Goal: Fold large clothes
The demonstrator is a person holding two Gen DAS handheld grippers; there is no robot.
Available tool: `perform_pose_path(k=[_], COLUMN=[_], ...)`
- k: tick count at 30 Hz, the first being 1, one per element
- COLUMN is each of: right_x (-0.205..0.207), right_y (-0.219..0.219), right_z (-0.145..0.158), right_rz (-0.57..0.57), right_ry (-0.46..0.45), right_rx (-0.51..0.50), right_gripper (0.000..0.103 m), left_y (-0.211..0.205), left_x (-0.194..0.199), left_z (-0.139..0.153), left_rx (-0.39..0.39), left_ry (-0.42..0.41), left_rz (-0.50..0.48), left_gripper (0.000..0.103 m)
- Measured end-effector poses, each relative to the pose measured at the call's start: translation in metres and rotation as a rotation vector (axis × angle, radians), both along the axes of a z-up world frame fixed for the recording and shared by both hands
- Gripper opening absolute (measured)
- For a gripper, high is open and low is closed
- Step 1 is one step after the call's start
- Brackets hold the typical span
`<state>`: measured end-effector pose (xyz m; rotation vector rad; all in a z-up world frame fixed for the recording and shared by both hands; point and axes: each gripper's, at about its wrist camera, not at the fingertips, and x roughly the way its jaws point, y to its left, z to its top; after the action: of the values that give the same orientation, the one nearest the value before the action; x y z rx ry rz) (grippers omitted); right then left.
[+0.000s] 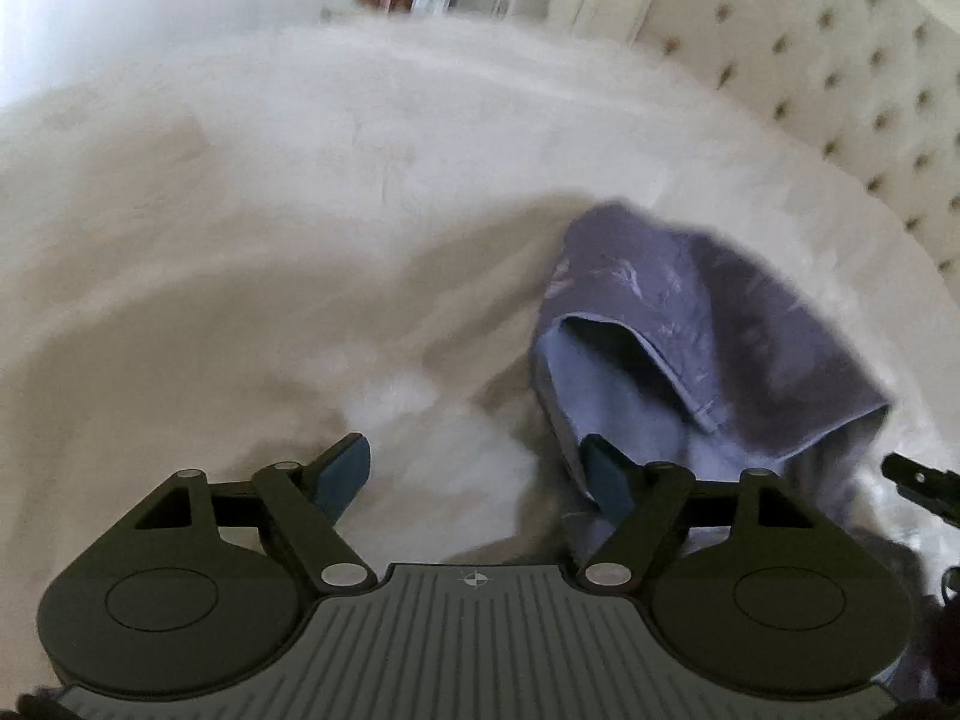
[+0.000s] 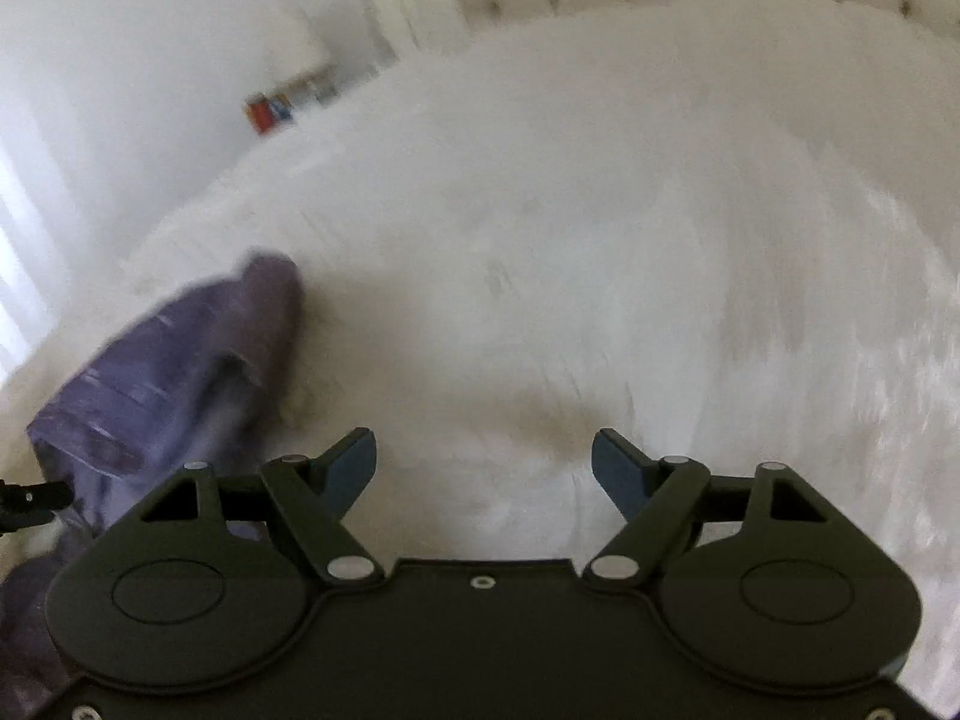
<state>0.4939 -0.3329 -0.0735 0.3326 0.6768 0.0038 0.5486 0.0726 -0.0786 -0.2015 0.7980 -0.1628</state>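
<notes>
Purple garment [image 1: 690, 330], one crumpled piece, lies on the white bed [image 1: 300, 180] between both claws. Left gripper [image 1: 477, 474] and right gripper [image 2: 483, 468] gape, clasping nothing; motion blur smears the two views, the garment's lower edge cut off.

left claw [image 1: 474, 471]: jaws wide apart, nothing gripped, angled downward | right claw [image 2: 483, 465]: jaws wide apart, nothing gripped, angled downward

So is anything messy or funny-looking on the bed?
Yes, the purple cloth is not flat. It lies in a rumpled heap on the white bed cover, with one edge flopped over so a pocket gapes open. Both grippers are open and hold nothing. Nothing looks spilled or torn.
</notes>
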Motion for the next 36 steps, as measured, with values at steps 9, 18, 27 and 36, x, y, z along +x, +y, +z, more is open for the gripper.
perform_pose_path(k=[9,18,27,36], right_x=[0.016,0.065,0.080,0.084], right_y=[0.039,0.075,0.042,0.049], right_z=[0.058,0.034,-0.028,-0.002], right_rz=[0.158,0.187,0.095,0.122], right_ry=[-0.151,-0.041,0.124,0.113], right_rx=[0.008,0.065,0.202,0.115], right_gripper=[0.081,0.081,0.059,0.086], left_y=[-0.039,-0.047,-0.009,-0.018], left_x=[-0.038,0.020,0.022,0.023], left_z=[0.066,0.011,-0.037,-0.041], left_rx=[0.079,0.023,-0.051,-0.019], left_ry=[-0.288,-0.074,0.008,-0.048], left_rz=[-0.069,0.019,0.019,-0.002], left_gripper=[0.076,0.076,0.078,0.077])
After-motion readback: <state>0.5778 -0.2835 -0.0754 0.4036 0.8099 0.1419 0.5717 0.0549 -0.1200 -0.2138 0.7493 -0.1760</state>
